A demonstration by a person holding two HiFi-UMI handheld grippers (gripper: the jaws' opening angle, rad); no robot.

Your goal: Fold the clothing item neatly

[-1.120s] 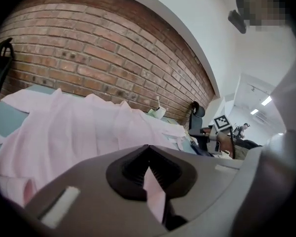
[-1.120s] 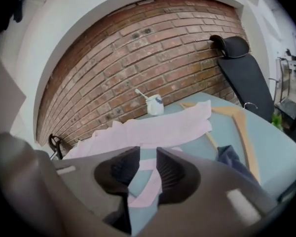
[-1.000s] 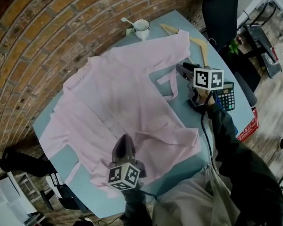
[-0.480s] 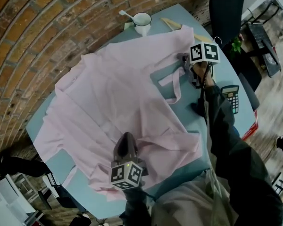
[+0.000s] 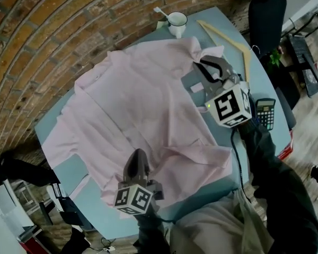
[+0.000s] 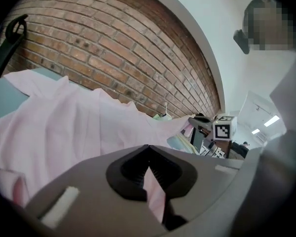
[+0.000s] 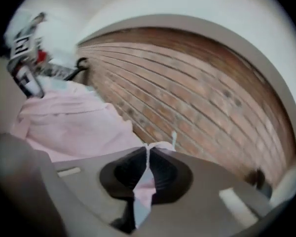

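Observation:
A pale pink shirt (image 5: 132, 99) lies spread over the light blue table (image 5: 230, 157). At its near hem, my left gripper (image 5: 138, 162) is shut on a fold of pink cloth (image 6: 156, 194), which shows pinched between the jaws of that left gripper (image 6: 148, 149). My right gripper (image 5: 203, 66) hovers over the shirt's right side near the collar. Its jaws have just been closing, and a strip of pink cloth (image 7: 144, 189) is now pinched between the jaws of this right gripper (image 7: 147, 149). The strip hangs lifted off the table.
A white mug with a spoon (image 5: 176, 23) stands at the table's far edge. A wooden hanger (image 5: 228, 38) lies at the far right, and a calculator (image 5: 265, 112) sits near the right edge. A dark office chair (image 5: 267, 9) stands beyond the table, and a brick wall (image 5: 53, 36) runs along its far side.
My right gripper left the calculator side, swung over to the shirt's right strip, rolled over, shut on the cloth and rose. The left gripper kept its hold on the hem.

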